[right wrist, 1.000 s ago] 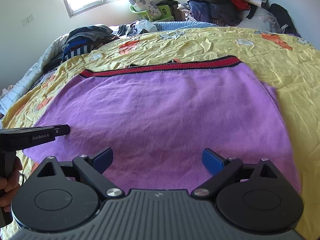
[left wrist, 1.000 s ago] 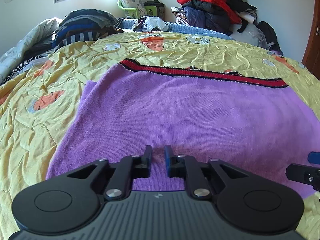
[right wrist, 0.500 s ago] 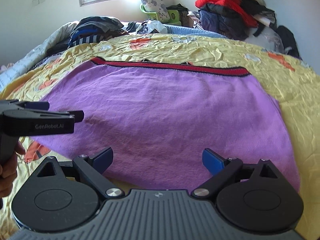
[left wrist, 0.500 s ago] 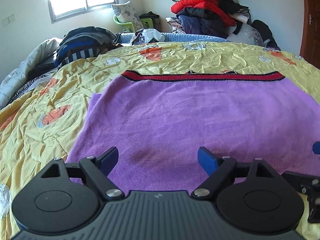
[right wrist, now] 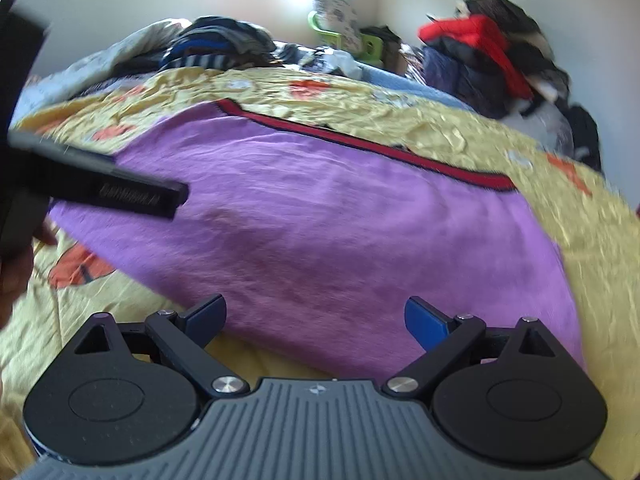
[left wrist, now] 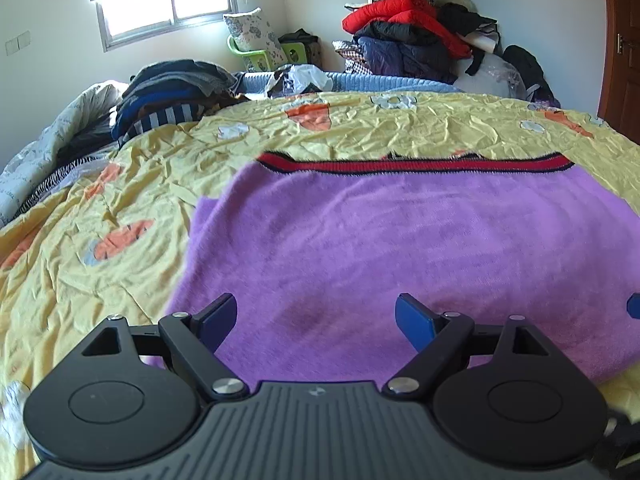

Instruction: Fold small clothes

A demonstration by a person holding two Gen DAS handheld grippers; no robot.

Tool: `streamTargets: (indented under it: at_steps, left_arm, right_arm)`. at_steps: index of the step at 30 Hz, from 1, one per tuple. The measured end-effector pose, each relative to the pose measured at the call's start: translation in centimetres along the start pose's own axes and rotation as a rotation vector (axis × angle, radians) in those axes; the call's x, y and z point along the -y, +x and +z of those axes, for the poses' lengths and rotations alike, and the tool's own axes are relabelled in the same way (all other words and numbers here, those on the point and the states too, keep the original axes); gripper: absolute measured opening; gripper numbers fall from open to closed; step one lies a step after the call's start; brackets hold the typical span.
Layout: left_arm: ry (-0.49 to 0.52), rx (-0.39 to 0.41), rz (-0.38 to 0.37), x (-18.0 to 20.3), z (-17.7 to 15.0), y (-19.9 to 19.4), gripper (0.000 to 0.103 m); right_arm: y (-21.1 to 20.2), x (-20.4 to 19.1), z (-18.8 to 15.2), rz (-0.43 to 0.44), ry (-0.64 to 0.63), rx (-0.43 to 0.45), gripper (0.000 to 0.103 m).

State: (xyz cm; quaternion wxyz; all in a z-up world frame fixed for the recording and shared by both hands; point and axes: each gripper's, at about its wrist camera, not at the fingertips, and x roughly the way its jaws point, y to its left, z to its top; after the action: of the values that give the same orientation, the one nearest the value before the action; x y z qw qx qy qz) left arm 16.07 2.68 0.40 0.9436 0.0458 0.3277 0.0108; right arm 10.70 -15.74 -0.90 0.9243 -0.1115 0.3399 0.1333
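A purple knit garment [left wrist: 380,240] with a red and black striped band [left wrist: 416,166] along its far edge lies flat on the yellow bedspread [left wrist: 120,200]. It also shows in the right wrist view [right wrist: 320,220]. My left gripper [left wrist: 316,320] is open and empty, just above the garment's near edge. My right gripper [right wrist: 316,318] is open and empty, above the garment's near right part. The left gripper shows in the right wrist view as a dark bar [right wrist: 120,192] at the left, over the garment's left edge.
Folded dark clothes [left wrist: 168,96] lie at the bed's far left. A heap of red and dark jackets [left wrist: 416,36] stands at the far right by the wall. A green chair with a pillow [left wrist: 260,44] is under the window. A brown door [left wrist: 624,40] is at the right.
My left gripper has opened and let go of the garment's near edge, then lifted. My right gripper stayed open, rose and tilted; its view is now blurred.
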Motion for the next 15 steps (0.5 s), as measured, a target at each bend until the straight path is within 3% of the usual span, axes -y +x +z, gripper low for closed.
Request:
streamTargets:
  at_steps: [4,8,11,15]
  left_arm:
    - [-0.064,0.038,0.038,-3.7,1.7,-0.2,0.087]
    - [-0.129,0.017,0.072,-8.2,3.2,1.2,0.089]
    - [-0.165,-0.041,0.025,-11.1,3.9,3.0,0.089]
    - [-0.234,-0.115,-0.096,-13.8,4.1,5.5,0.089]
  right_arm:
    - [-0.2,-3.1,0.1,-0.007,-0.147,0.03,0.095]
    - [-0.2,-6.3,0.0,-0.02,-0.3,0.07,0.095]
    - [0.0,-8.2,-0.1,-0.016,-0.364,0.082,0.095]
    - [0.3,-10.0,-0.3,-0.02,-0.412,0.101,0.095]
